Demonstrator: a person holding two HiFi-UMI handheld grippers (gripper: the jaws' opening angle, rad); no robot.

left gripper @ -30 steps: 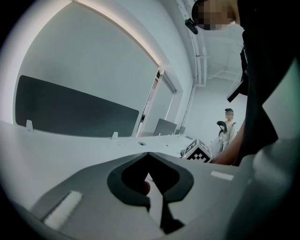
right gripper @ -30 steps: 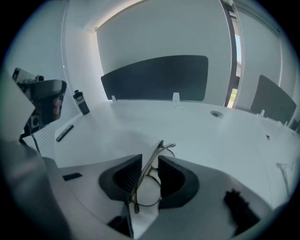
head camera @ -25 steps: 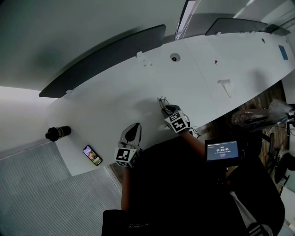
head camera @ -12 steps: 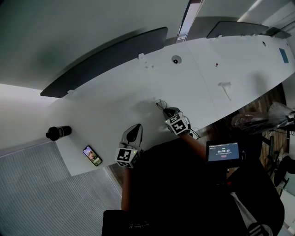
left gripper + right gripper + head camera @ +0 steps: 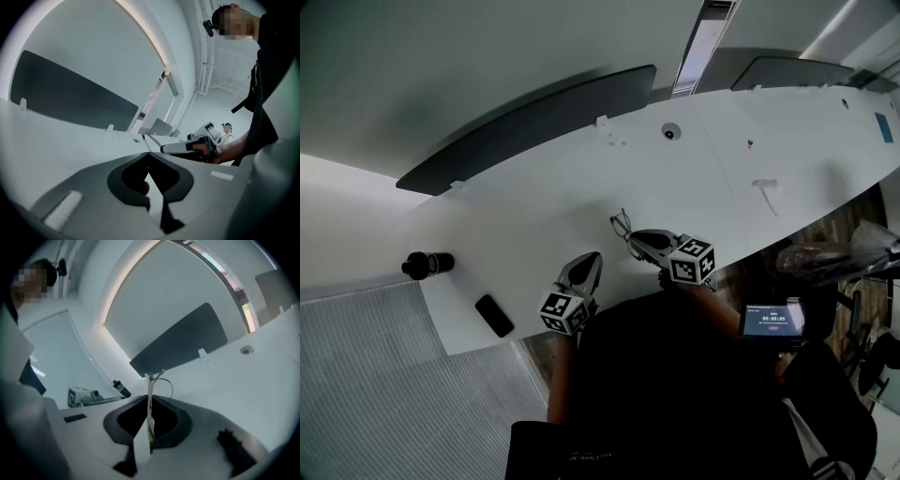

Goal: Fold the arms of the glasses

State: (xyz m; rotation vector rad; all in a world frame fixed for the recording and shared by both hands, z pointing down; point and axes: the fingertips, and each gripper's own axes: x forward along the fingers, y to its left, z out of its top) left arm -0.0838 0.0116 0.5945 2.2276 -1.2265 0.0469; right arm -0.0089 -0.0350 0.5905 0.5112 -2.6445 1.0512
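Observation:
The thin-framed glasses hang just above the white table, with my right gripper shut on them. In the right gripper view one arm of the glasses runs upright between the jaws, and a lens loop sticks out past the tips. My left gripper is shut and empty, a little to the left of the glasses and nearer the table's front edge. From the left gripper view the right gripper and the thin frame appear just ahead.
A black bottle lies at the table's left end, with a dark phone near the front edge. A dark divider panel runs along the far side. A small lit screen is at the right, off the table.
The right gripper has shut on the glasses and lifted them off the table, rolling as it rose. The phone's screen has gone dark. The left gripper has barely moved.

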